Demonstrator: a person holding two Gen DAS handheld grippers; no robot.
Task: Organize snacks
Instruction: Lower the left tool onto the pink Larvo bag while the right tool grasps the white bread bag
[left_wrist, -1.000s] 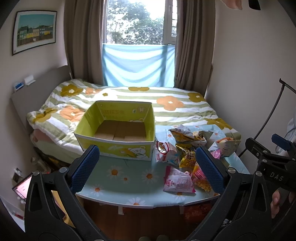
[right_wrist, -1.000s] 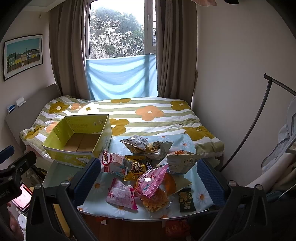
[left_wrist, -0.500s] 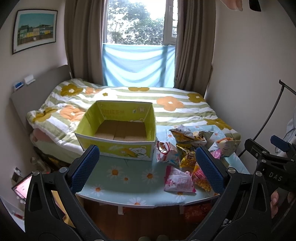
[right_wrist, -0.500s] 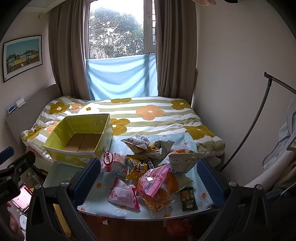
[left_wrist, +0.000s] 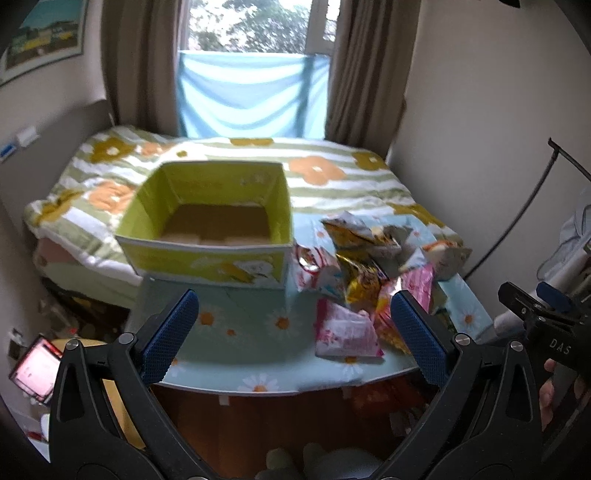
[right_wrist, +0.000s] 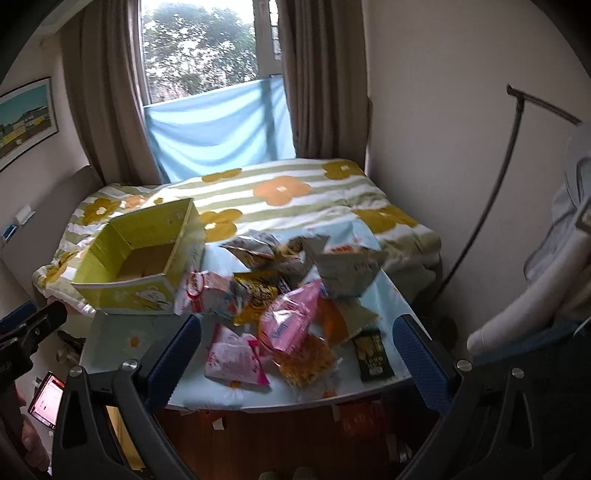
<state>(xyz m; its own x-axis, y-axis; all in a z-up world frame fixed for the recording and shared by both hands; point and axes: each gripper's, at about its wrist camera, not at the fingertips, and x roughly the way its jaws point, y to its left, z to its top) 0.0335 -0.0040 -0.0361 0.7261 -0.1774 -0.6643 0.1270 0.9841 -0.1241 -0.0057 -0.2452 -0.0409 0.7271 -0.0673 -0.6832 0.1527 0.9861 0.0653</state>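
Right wrist: gaping tongs (right_wrist: 295, 350) above snack pile (right_wrist: 291, 295) (box (right_wrist: 125, 291) alongside)

Yellow-green box (left_wrist: 207, 258), daisy-print tablecloth (left_wrist: 236, 328), pinkish(?) packet (right_wrist: 236, 360).

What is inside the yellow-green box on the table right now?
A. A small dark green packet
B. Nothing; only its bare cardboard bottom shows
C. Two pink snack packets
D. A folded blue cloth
B. Both wrist views look into the yellow-green box and show only its brown cardboard bottom, while the snack packets all lie in a heap on the table to the right of it.
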